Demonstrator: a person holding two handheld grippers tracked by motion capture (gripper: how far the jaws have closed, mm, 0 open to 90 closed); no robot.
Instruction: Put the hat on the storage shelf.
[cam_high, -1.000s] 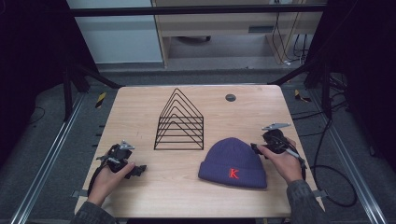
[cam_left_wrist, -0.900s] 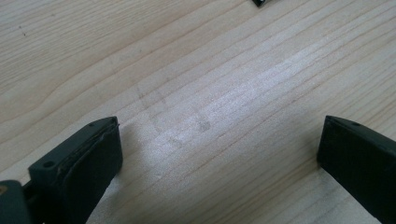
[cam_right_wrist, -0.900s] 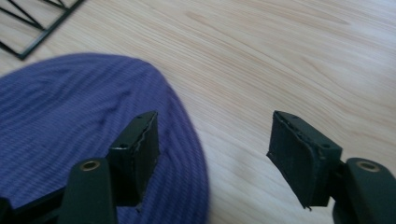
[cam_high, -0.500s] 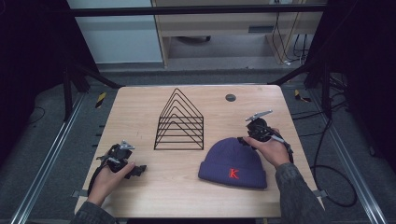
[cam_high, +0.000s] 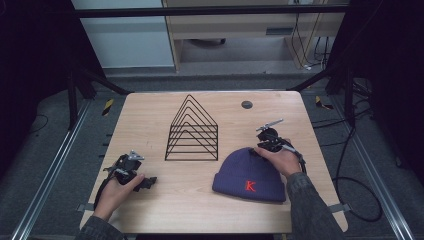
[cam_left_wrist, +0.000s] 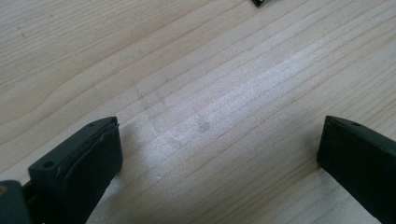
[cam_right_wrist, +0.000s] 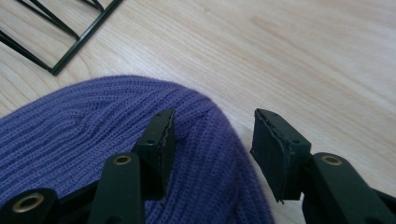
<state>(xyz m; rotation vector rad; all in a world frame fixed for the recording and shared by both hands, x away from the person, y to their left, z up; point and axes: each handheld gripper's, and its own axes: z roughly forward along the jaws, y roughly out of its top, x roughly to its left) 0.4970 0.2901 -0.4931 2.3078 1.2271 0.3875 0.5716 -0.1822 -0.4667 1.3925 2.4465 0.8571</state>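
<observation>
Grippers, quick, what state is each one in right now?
Left gripper: open, holding nothing, over bare table.
Right gripper: open, jaws straddling the edge of the purple beanie, not closed on it.

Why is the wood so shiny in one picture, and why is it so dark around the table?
Left gripper view: lamp glare whitens the table between the open jaws. High view: light falls on the table; the floor around it stays dim. Right gripper view: the purple hat looks sharp, evenly lit.

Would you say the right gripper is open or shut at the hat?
Open: the right gripper has both jaws apart, straddling the purple hat's edge, not yet pinching it.
</observation>
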